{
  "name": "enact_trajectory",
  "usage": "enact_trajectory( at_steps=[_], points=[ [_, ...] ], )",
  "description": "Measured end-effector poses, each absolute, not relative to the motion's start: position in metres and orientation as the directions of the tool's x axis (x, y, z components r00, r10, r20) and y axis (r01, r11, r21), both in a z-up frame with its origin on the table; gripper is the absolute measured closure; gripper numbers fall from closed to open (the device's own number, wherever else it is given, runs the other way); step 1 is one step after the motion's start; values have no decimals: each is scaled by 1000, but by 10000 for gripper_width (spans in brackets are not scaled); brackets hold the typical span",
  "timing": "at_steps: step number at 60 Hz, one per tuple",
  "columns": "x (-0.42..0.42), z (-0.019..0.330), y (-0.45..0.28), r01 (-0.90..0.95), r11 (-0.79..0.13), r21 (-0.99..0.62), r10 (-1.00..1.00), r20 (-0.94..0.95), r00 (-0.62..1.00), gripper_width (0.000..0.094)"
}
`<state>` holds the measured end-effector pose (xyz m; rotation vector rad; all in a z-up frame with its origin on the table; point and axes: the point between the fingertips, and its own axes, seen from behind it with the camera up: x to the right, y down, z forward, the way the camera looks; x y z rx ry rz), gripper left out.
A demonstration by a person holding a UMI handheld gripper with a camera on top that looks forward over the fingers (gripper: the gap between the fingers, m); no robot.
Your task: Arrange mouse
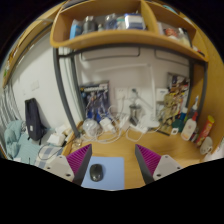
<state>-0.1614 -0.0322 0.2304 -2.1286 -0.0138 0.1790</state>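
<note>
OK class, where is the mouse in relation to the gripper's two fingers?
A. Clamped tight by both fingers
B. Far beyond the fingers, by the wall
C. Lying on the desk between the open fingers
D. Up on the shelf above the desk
C: the dark mouse lies on the wooden desk between the fingers of the open gripper, with gaps at both sides.

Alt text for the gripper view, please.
A dark mouse lies on a wooden desk between the open claw fingers, untouched. Beyond are clutter along a white wall and a shelf above.
</note>
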Motion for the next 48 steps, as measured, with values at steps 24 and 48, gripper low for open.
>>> enact_trajectory(
  at_steps=[24,48],
  points=[
    [8,333,-93,-90,-434,-896,13,-106,994,84],
    [73,297,-129,-122,-491,-862,7,-144,990,81]
  ],
)
